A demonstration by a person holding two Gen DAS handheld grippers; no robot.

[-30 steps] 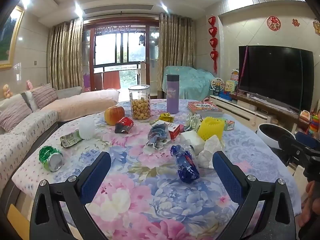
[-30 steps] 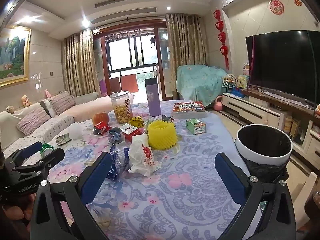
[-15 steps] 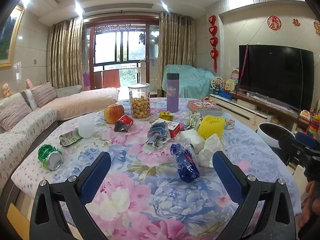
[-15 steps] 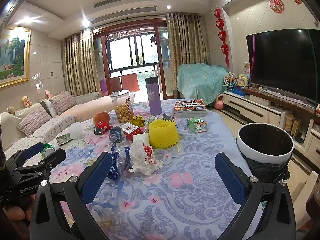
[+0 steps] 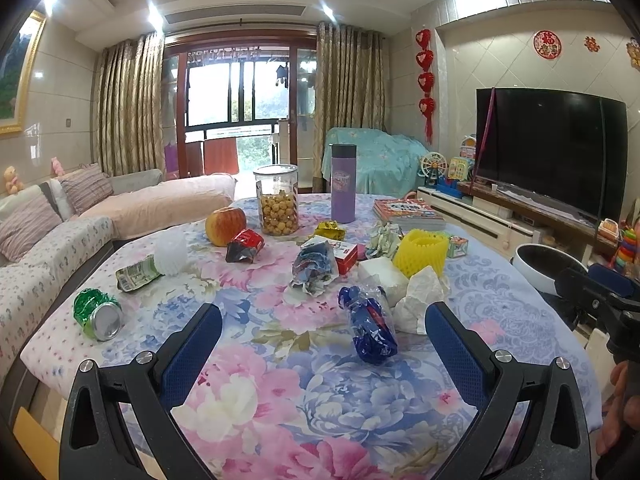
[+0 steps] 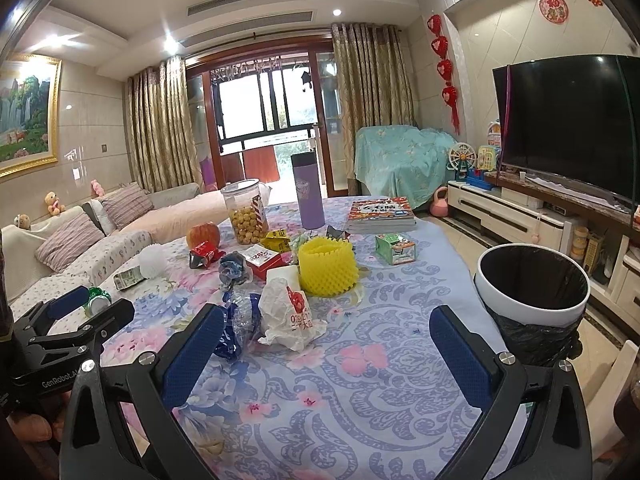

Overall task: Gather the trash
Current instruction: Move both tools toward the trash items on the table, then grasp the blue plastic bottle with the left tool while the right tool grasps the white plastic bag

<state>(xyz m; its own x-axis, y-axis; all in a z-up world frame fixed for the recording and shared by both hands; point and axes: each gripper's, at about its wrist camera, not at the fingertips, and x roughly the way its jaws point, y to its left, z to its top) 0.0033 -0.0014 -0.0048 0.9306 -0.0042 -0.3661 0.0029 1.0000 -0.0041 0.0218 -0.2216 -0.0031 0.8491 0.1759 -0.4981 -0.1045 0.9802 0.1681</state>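
Trash lies scattered on the floral tablecloth [image 5: 288,392]: a crushed blue plastic bottle [image 5: 370,330], a crumpled white paper bag [image 6: 286,314], a yellow foam net [image 6: 328,266], a green can [image 5: 98,314], a crumpled grey-blue wrapper [image 5: 314,266] and a red wrapper [image 5: 245,245]. My left gripper [image 5: 322,354] hovers open near the table's front edge, the blue bottle just beyond its fingers. My right gripper [image 6: 326,354] is open too, above the cloth, with the paper bag ahead on its left. A white bin with a black liner [image 6: 532,292] stands off the table's right side.
A jar of snack balls [image 5: 277,200], an apple [image 5: 225,226], a purple flask [image 5: 343,183] and a stack of books [image 6: 381,215] stand farther back. A small green carton [image 6: 395,249] lies near the books. A sofa [image 5: 48,248] runs along the left; a TV [image 6: 568,128] is on the right.
Both grippers have barely shifted; the right wrist view has edged slightly forward toward the table. Nothing was taken hold of or let go.
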